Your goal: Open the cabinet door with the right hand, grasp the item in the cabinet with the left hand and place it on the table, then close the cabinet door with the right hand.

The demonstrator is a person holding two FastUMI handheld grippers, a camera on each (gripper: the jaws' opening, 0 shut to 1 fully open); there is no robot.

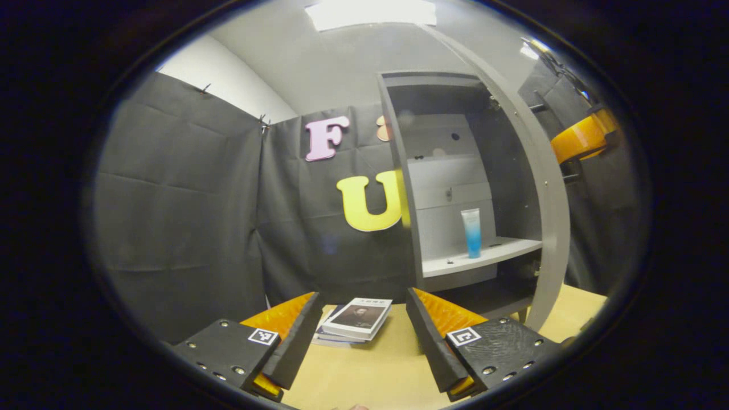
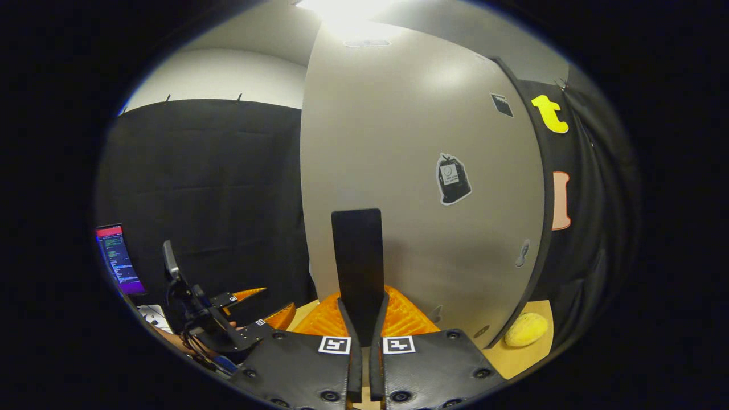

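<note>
In the left gripper view my left gripper [image 1: 363, 336] sits at the bottom of the frame with its fingers spread wide and nothing between them, hanging above the tan table [image 1: 393, 370]. Between the fingers, farther back on the table, I see a small stack of books [image 1: 357, 320]. Right of centre stands the grey cabinet [image 1: 398, 171] with its door [image 1: 549, 188] swung open, the door's edge curving down the right side of the frame. The item I am after, a tube [image 1: 471, 232] that fades from white at the top to blue at the bottom, stands upright on the cabinet's shelf [image 1: 484, 256], well apart from my left gripper. At the upper right edge, just past the door, part of the other gripper shows.

In the right gripper view my right gripper [image 2: 364, 319] is at bottom centre, clenched on the dark, flat handle [image 2: 357, 262] of the door; both fingers press against its lower end and the handle rises upright between them. The door's pale outer face [image 2: 421, 171] takes up the middle of the frame and carries a few stickers [image 2: 453, 179]. At the lower right a yellow round thing [image 2: 527, 329] lies on the table beside the door's bottom corner. At the lower left I see the left gripper with a hand behind it, and a lit screen [image 2: 117, 259] at the far left edge.
</note>
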